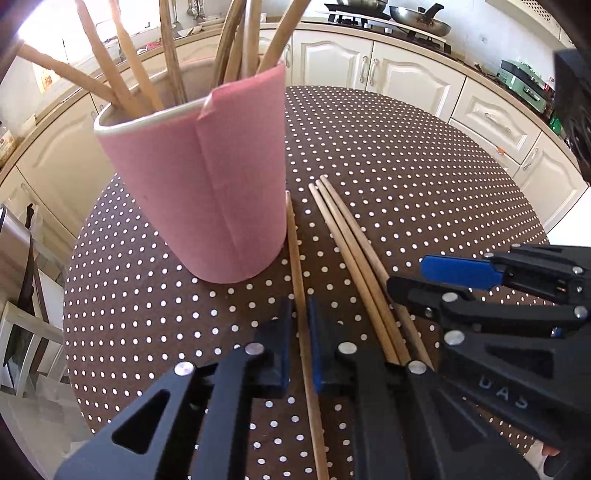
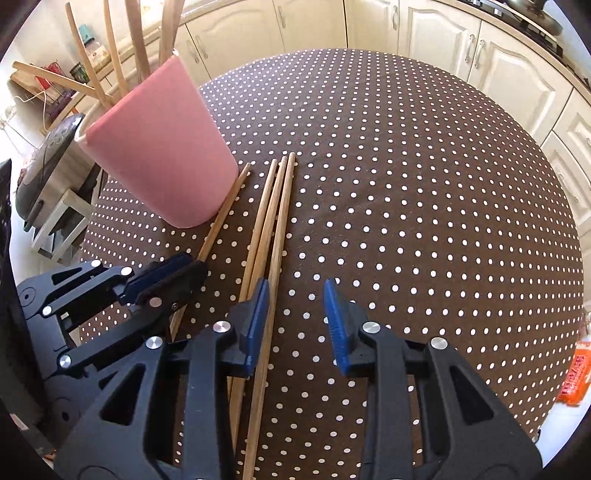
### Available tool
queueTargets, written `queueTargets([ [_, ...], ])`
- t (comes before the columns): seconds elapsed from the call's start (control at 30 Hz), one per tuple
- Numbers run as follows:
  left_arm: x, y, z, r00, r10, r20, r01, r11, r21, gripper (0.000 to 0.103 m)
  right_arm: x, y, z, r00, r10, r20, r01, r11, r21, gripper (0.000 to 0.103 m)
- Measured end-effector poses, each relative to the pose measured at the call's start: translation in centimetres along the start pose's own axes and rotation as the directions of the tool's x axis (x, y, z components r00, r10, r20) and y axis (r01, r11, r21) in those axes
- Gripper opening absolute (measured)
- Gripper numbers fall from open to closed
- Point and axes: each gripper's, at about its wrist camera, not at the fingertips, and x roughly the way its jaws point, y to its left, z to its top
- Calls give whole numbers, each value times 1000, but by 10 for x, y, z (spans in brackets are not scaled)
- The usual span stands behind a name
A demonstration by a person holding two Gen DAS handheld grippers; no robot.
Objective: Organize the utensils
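A pink cup holding several wooden chopsticks stands on the dotted brown table. A single chopstick lies right beside the cup's base. My left gripper is shut on it, blue pads on either side. Three more chopsticks lie together just to the right. My right gripper hovers over their near ends, open; its left pad sits above two of them and the rightmost one runs between the pads, untouched.
Cream kitchen cabinets curve around the table's far side. Pans sit on a stove at the back. A dark rice cooker stands on a low stand at the left. An orange packet lies off the table's right edge.
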Motion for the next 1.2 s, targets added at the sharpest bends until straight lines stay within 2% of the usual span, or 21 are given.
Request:
queueTargets([
  [0.1, 1, 2, 1, 1000, 0, -1, 0, 1000, 0, 8, 2, 3, 4, 1000, 5, -24, -5, 1000, -4, 24],
  [0.33, 3, 10, 5, 1000, -25, -11, 25, 1000, -12, 6, 9, 9, 10, 996, -5, -92, 3, 1000, -12, 24],
  [0.53, 3, 0, 6, 1000, 12, -15, -12, 1000, 18, 6, 12, 15, 10, 992, -20, -123, 17, 1000, -25, 24],
  [0.73, 2, -8, 9, 999, 25, -20, -24, 999, 43, 6, 28, 37, 22, 986, -34, -163, 26, 998, -49, 20],
  [0.83, 4, -9, 11, 1000, 22, -19, -22, 999, 38, 6, 31, 41, 23, 985, -77, -152, 66, 995, -72, 7],
  [1.07, 7, -8, 11, 1000, 13, -1, -13, 999, 30, 6, 32, 43, 18, 993, -52, -102, 45, 997, -61, 7],
  [1.2, 3, -2, 3, 998, -50, 33, 49, 999, 18, 6, 26, 28, 5, 999, -18, -48, 16, 999, -32, 7],
])
